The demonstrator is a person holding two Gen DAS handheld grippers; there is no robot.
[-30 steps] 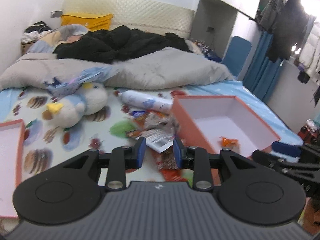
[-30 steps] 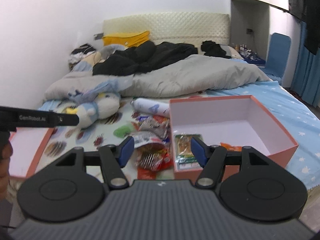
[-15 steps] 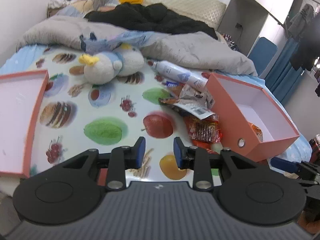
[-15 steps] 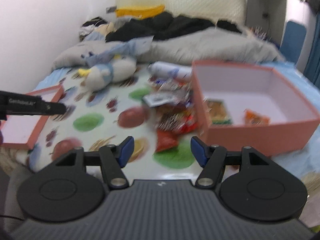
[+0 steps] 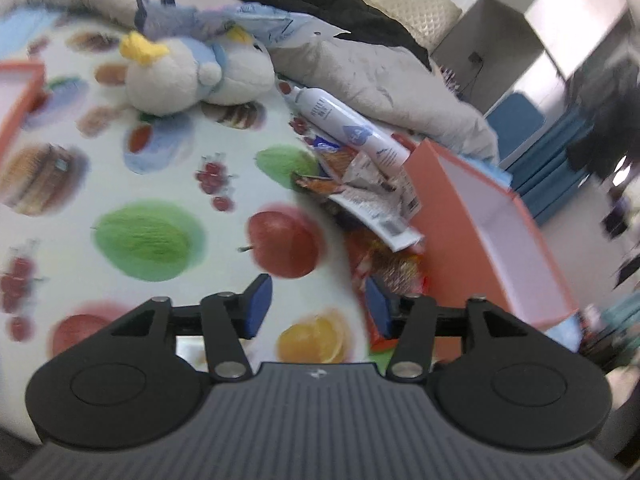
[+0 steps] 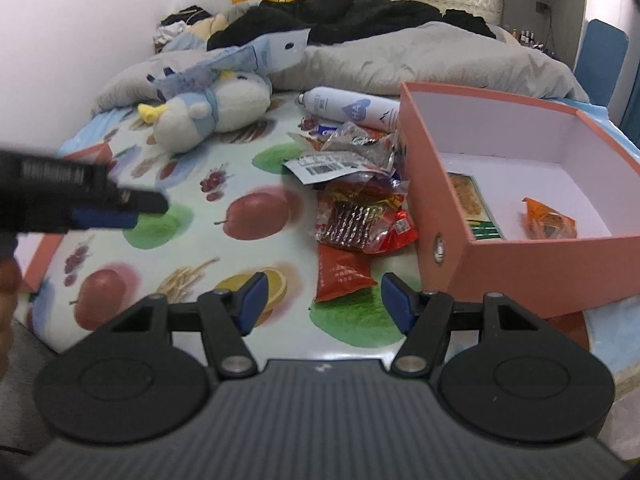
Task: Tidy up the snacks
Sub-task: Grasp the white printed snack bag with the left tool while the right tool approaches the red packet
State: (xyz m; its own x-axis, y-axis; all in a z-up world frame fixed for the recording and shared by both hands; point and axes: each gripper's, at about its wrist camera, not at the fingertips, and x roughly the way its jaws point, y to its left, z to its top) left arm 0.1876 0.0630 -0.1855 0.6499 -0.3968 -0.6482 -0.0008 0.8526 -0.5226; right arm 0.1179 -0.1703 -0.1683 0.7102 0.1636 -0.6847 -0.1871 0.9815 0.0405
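A pile of snack packets [image 6: 356,200] lies on the fruit-print sheet beside an open orange box [image 6: 520,264]. In the box are a green-and-yellow packet [image 6: 472,204] and a small orange packet [image 6: 548,220]. A red packet [image 6: 340,272] lies nearest, just ahead of my right gripper [image 6: 323,300], which is open and empty. My left gripper [image 5: 318,306] hangs over the sheet left of the pile [image 5: 372,208] and box [image 5: 452,216]. Its jaws are opening with nothing between them. Its fingers [image 6: 120,200] show at the left of the right wrist view.
A white bottle [image 6: 352,106] lies behind the pile against a grey quilt [image 6: 440,52]. A plush bird [image 5: 188,76] sits at the back left. The box lid [image 6: 44,248] lies at the bed's left edge. Black clothes cover the pillows.
Both grippers have sunk toward the bed and closer to the snack pile. The left gripper has rolled and its jaws have widened. The right gripper's jaws stand as before.
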